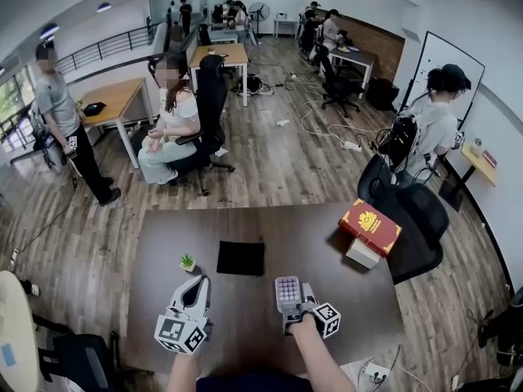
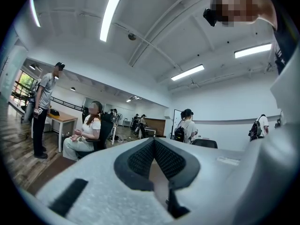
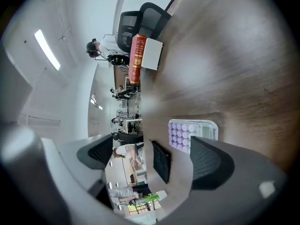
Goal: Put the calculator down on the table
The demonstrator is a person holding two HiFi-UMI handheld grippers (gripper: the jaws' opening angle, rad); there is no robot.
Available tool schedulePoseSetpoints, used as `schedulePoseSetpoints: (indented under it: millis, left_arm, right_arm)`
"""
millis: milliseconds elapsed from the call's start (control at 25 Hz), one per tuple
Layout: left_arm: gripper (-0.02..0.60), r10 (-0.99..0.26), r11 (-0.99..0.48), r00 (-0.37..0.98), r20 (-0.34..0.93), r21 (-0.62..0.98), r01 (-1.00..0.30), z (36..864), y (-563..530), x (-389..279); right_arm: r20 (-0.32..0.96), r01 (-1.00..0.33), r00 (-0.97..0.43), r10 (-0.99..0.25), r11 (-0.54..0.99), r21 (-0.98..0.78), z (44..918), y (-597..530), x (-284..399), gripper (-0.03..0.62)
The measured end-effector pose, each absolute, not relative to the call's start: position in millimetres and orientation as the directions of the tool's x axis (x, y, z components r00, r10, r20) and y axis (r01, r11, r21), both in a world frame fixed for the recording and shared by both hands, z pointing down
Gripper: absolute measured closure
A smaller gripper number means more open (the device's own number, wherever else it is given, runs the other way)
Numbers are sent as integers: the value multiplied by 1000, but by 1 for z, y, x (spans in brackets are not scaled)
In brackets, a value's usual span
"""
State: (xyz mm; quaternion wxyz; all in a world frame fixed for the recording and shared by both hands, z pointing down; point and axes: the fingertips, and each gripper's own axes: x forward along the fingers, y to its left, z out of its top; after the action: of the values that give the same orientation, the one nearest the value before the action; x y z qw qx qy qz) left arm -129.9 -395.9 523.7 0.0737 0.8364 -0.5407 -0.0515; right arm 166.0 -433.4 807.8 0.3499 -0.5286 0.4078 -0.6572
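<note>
The calculator (image 1: 288,291), pale grey with lilac keys, lies flat on the dark wooden table (image 1: 327,260) near its front edge. My right gripper (image 1: 296,299) is right behind it, rolled onto its side and open. In the right gripper view the jaws stand wide apart around empty space, and the calculator (image 3: 192,134) rests on the table just past the jaw nearest the wood, which partly hides it. To the left, my left gripper (image 1: 201,282) hovers over the table, shut and empty. In the left gripper view its pads (image 2: 140,158) meet at the tip and point out into the room.
A black pad (image 1: 240,258) and a small potted plant (image 1: 187,261) sit mid-table. A red book (image 1: 370,227) lies on a white box (image 1: 362,253) at the right corner, beside black chairs (image 1: 413,219). A seated person (image 1: 170,129) and others stand beyond the table.
</note>
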Motion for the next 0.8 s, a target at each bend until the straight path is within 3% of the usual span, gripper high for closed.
schedulePoseSetpoints:
  millis: [520, 800]
  left_arm:
    - [586, -902, -423, 431, 2, 196, -885, 527, -397, -116]
    - [586, -891, -445, 454, -1, 198, -873, 529, -396, -109]
  right_arm:
    - [9, 65, -162, -987, -19, -998, 629, -441, 213, 82]
    - [-102, 57, -130, -986, 95, -994, 589, -424, 235, 83]
